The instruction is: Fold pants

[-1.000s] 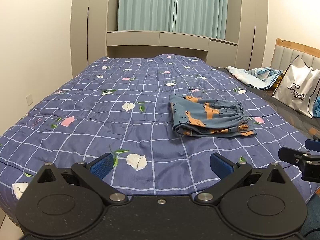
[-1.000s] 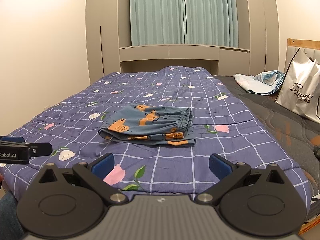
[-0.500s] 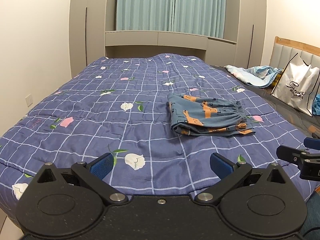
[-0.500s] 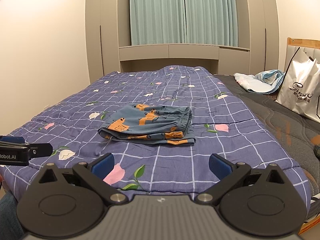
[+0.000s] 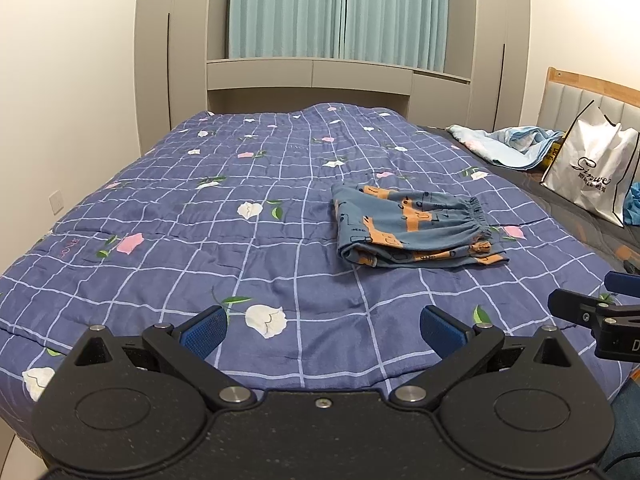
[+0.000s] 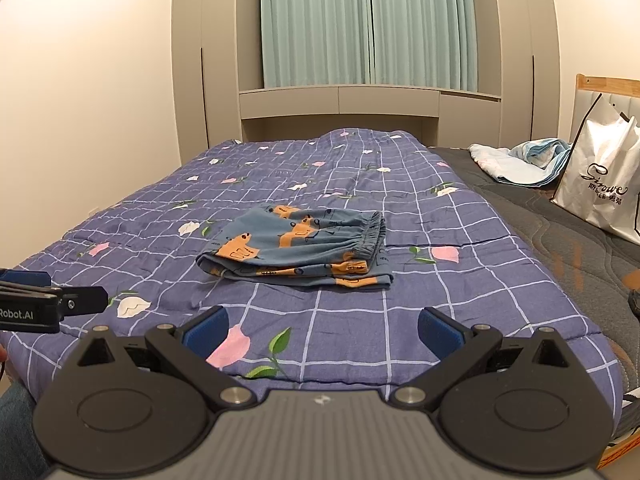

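Left wrist view: right gripper (image 5: 600, 312) cut off at right edge, only one finger and part of body seen, can't tell its spread here. Left gripper (image 5: 322, 326) spread wide, nothing between the blue pads (image 5: 203, 330), hovering over near edge of quilt (image 5: 180, 216). Pants (image 5: 416, 230) lie folded on quilt, far and right of it, well apart.

Right wrist view: left gripper (image 6: 60, 300) cut off at left edge. Right gripper (image 6: 322, 326) wide open, holds nothing. Pants (image 6: 300, 246) folded, just ahead, untouched. White bag (image 6: 600, 188) far right, partly cropped.
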Tool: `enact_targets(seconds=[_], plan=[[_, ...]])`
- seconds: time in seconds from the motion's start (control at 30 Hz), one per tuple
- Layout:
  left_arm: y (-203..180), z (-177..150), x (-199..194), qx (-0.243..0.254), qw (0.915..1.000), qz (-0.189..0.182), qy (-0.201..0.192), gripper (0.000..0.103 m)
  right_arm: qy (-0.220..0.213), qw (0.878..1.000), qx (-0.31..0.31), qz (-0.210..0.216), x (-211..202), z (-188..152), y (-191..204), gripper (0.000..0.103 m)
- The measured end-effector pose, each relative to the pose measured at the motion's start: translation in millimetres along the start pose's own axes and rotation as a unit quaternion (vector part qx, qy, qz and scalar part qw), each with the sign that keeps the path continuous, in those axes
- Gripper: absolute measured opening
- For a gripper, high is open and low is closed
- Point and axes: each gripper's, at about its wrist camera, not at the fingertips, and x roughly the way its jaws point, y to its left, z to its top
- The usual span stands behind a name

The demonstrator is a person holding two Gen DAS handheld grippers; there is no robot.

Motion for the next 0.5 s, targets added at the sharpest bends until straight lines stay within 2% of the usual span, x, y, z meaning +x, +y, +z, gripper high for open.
enact_targets(seconds=[0.5], plan=[[-10,-2,12,-0.001,0.9997,-0.023,0.005,0.102,0.013,1.000,0.004,0.006,10,-2,-3,0.103]])
